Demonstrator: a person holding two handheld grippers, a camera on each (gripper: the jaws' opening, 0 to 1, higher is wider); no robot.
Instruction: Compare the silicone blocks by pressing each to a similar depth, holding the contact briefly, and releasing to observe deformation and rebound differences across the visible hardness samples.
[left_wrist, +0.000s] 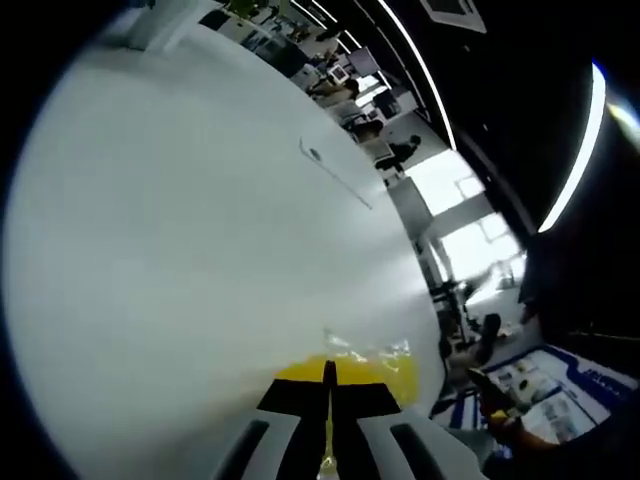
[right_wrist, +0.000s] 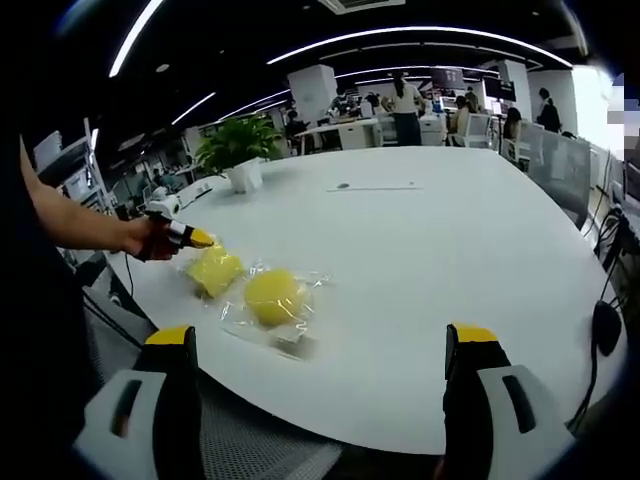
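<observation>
Two yellow silicone blocks lie in clear plastic bags near the white table's (right_wrist: 450, 250) front left edge. In the right gripper view, the left block (right_wrist: 215, 268) is squarish and the right block (right_wrist: 273, 295) is rounder. A hand holds my left gripper (right_wrist: 185, 236), whose tip touches the left block. In the left gripper view, that gripper (left_wrist: 328, 372) is shut, its tips pressed onto the yellow block (left_wrist: 385, 372) in its wrap. My right gripper (right_wrist: 322, 345) stands open, back from the table edge and clear of both blocks.
A potted plant (right_wrist: 238, 150) stands at the table's far left. A small dark mark (right_wrist: 343, 186) sits mid-table. People stand among the desks (right_wrist: 405, 100) beyond the far edge. A mesh chair (right_wrist: 560, 165) is at the right side.
</observation>
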